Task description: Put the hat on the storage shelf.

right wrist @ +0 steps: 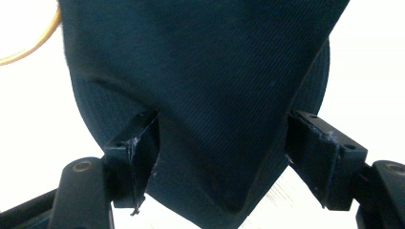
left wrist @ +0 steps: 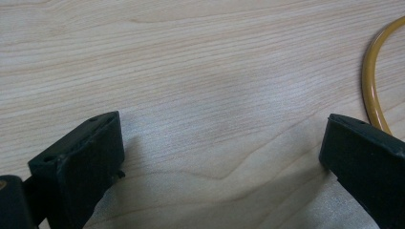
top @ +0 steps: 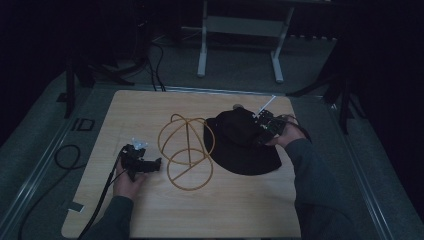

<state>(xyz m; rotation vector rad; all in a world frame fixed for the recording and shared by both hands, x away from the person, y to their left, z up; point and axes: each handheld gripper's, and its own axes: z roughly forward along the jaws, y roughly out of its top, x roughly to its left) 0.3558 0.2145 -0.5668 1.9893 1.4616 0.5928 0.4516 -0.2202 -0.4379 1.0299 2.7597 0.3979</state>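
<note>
On the pale wooden counter (top: 150,107), a black fabric brimmed hat (top: 243,142) lies at about three o'clock of centre, its brim touching a yellow wire dome-shaped frame (top: 186,151) standing in the middle. The right gripper (top: 264,127) sits at the hat's three o'clock edge, and in the right gripper view its jaws stand spread on either side of a raised fold of the dark cloth (right wrist: 215,95). The left gripper (top: 141,162) rests at the frame's nine o'clock, jaws wide apart over bare wood, the yellow wire (left wrist: 370,76) just beside one jaw.
</note>
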